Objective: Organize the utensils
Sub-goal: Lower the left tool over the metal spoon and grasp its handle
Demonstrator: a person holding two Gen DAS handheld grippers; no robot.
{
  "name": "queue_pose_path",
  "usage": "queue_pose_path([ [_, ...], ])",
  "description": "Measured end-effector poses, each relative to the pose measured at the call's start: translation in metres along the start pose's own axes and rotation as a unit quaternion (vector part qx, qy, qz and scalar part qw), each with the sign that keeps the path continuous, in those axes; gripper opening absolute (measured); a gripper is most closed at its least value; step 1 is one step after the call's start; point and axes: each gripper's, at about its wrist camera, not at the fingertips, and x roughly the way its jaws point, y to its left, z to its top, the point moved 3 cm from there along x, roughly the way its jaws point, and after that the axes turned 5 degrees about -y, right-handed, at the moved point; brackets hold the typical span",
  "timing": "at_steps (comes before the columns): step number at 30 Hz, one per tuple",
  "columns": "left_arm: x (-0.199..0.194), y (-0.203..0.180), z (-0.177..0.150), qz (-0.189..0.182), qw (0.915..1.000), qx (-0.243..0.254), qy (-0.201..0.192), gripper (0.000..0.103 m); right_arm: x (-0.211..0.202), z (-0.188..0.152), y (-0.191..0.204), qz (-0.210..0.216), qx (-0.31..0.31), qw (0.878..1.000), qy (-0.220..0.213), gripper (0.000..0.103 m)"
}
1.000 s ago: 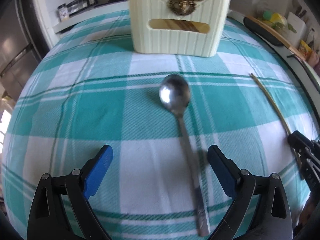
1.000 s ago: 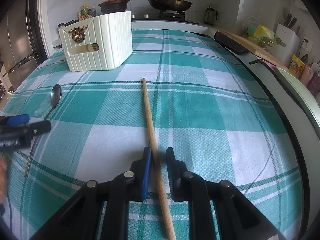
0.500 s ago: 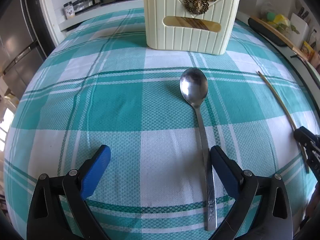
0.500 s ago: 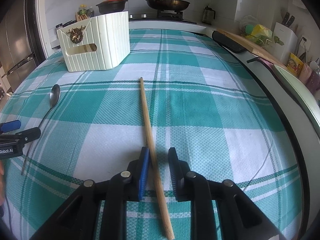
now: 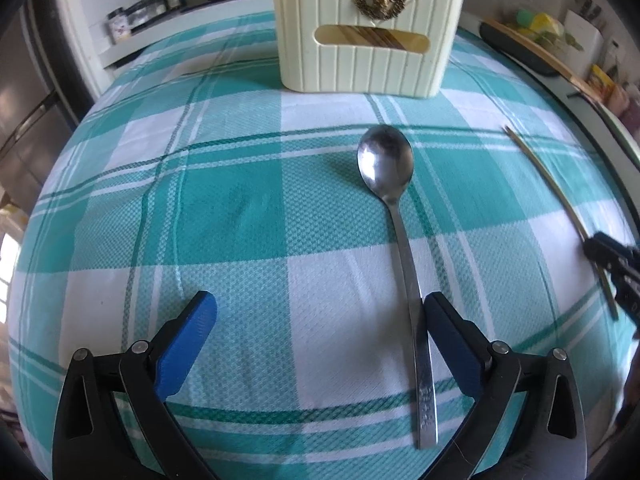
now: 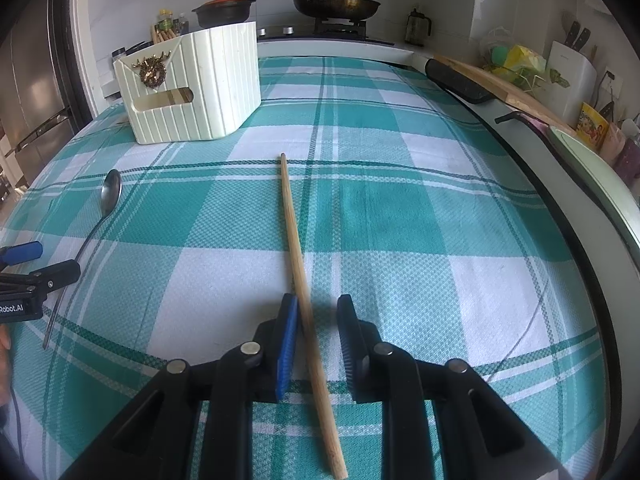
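Both tilt downward: left gripper (image 5: 318, 322) jaws wide beside spoon (image 5: 400, 236), right gripper (image 6: 318, 322) jaws apart around chopstick (image 6: 306, 296).

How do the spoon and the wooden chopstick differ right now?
The spoon is shiny metal with a wide bowl; the chopstick is a plain wooden stick, thin all along. The spoon's handle lies between the wide-open left gripper fingers; the chopstick lies between the right gripper fingers, which stand much closer together. Both lie flat on the checked cloth.
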Motion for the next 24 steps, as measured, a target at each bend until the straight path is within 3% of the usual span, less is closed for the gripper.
queue_pose_path([
  [2, -0.001, 0.006, -0.001, -0.006, 0.9999, 0.010, 0.011, 0.103, -0.001, 0.001, -0.003, 0.015, -0.010, 1.000, 0.018, 0.025],
  [4, -0.002, 0.014, -0.002, -0.010, 0.9996, 0.014, 0.023, 0.103, -0.002, 0.000, -0.008, 0.031, -0.018, 0.998, 0.042, 0.039],
  [5, -0.002, 0.017, -0.003, -0.009, 0.9995, 0.017, 0.027, 0.103, -0.003, -0.001, -0.010, 0.035, -0.021, 0.998, 0.052, 0.054],
  [6, -0.002, 0.020, -0.003, -0.010, 0.9993, 0.019, 0.031, 0.103, -0.003, -0.003, -0.013, 0.041, -0.025, 0.997, 0.065, 0.060],
  [15, 0.005, 0.002, 0.024, -0.070, 0.9956, 0.047, 0.043, 0.101, 0.008, 0.011, -0.014, 0.082, -0.069, 0.986, 0.129, 0.060],
  [24, 0.034, -0.025, 0.059, -0.067, 0.9933, 0.079, 0.051, 0.091, 0.046, 0.056, 0.003, 0.097, -0.096, 0.981, 0.139, 0.059],
])
